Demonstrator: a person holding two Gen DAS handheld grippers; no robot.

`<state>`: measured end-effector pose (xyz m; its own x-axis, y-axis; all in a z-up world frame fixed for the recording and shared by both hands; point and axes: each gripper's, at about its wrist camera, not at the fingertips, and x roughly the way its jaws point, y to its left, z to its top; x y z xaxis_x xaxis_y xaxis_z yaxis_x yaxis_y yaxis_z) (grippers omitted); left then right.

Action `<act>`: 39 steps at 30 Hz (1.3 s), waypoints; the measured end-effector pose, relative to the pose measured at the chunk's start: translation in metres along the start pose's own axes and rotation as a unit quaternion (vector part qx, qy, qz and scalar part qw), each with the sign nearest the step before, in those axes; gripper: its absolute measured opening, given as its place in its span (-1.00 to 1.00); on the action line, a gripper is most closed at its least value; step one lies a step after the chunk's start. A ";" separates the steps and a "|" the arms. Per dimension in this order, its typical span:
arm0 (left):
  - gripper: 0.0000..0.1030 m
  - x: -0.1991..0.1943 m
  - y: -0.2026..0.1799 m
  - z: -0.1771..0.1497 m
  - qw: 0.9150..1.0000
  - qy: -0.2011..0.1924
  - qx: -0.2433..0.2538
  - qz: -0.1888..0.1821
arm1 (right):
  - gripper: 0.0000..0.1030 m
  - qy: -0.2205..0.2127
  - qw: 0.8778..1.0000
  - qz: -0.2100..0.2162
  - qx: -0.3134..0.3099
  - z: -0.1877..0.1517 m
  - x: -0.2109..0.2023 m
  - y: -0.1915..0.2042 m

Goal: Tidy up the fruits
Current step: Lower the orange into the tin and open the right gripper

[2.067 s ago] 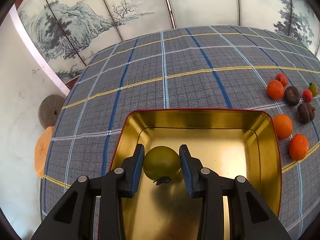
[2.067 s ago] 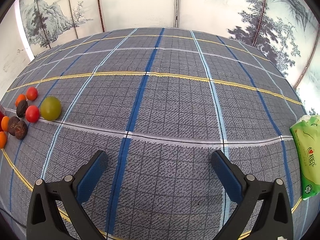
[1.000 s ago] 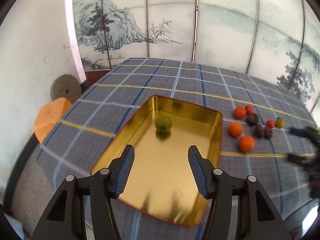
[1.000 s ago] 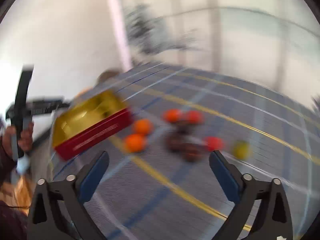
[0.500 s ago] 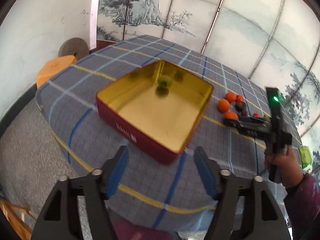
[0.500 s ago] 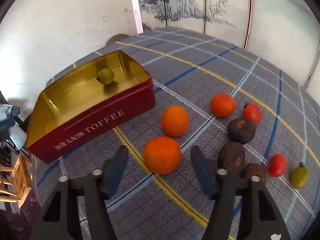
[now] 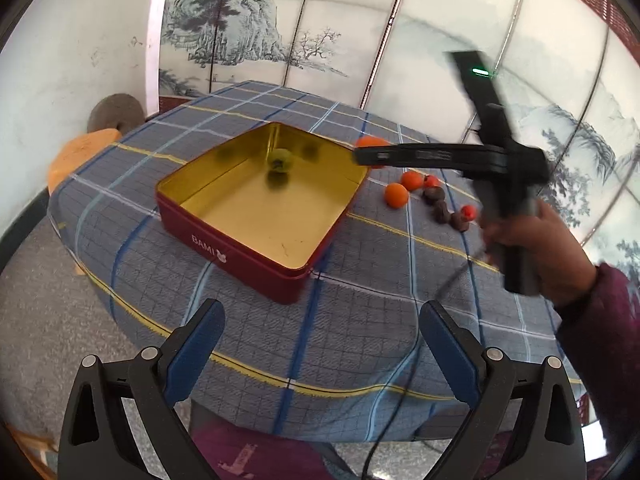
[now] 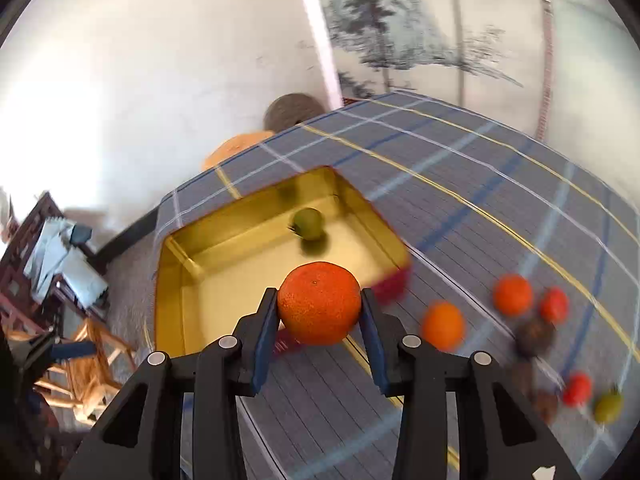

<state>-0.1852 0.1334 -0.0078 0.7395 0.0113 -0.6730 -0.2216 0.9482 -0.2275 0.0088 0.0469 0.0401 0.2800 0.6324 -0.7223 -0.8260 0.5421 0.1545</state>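
painted landscape screen [image 7: 248, 36] behind the table; white wall [image 7: 80, 40], grey floor [image 7: 36, 280].

Motion-blurred in right wrist view: dark fruits [image 8: 534, 336], tin [image 8: 192, 248] near corner. Orange [image 7: 370, 143] mostly hidden behind right gripper [image 7: 362, 156]. Sleeve [image 7: 604, 344] cut by frame edge.

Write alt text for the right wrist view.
The right claw grips a round orange tangerine above a gold-lined red tin holding one green fruit; more fruits lie on the plaid tablecloth.
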 end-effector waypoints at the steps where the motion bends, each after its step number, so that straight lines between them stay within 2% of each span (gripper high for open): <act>1: 0.90 0.000 0.000 0.000 1.000 0.003 0.002 0.010 | -0.28 0.007 1.000 -0.001 -0.004 0.006 0.010 0.002; 8: 0.90 0.012 0.015 -0.001 0.999 0.036 -0.019 0.022 | -0.28 0.041 0.999 -0.021 0.001 0.026 0.061 0.000; 15: 0.90 0.024 0.022 -0.004 0.996 0.063 -0.018 0.053 | -0.28 0.058 0.998 -0.036 0.016 0.036 0.084 -0.006; 24: 0.90 0.031 0.033 -0.008 0.994 0.080 -0.029 0.064 | -0.27 0.072 0.996 -0.052 0.013 0.042 0.108 -0.005; 27: 0.90 0.031 0.035 -0.007 0.994 0.082 -0.030 0.067 | -0.25 0.074 0.995 -0.074 0.005 0.044 0.114 -0.005; 30: 0.90 0.033 0.038 -0.007 0.993 0.088 -0.033 0.073 | -0.16 0.052 0.996 -0.066 0.013 0.047 0.108 -0.006; 32: 0.90 0.032 0.040 -0.007 0.993 0.087 -0.036 0.074 | 0.03 0.026 0.998 -0.064 0.016 0.048 0.095 -0.005; 35: 0.90 0.030 0.037 -0.006 0.993 0.081 -0.032 0.075 | 0.05 -0.011 0.998 -0.061 0.020 0.044 0.066 -0.002; 36: 0.90 0.029 0.035 -0.005 0.994 0.079 -0.028 0.076 | 0.07 -0.021 0.998 -0.055 0.024 0.041 0.055 -0.002; 39: 0.90 0.027 0.029 -0.004 0.995 0.073 -0.018 0.072 | 0.32 -0.056 0.997 -0.043 0.034 0.013 0.014 -0.001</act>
<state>-0.1737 0.1600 -0.0351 0.5986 0.0979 -0.7951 -0.3434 0.9281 -0.1442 0.0203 0.0626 0.0385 0.4039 0.6374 -0.6562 -0.7626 0.6308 0.1433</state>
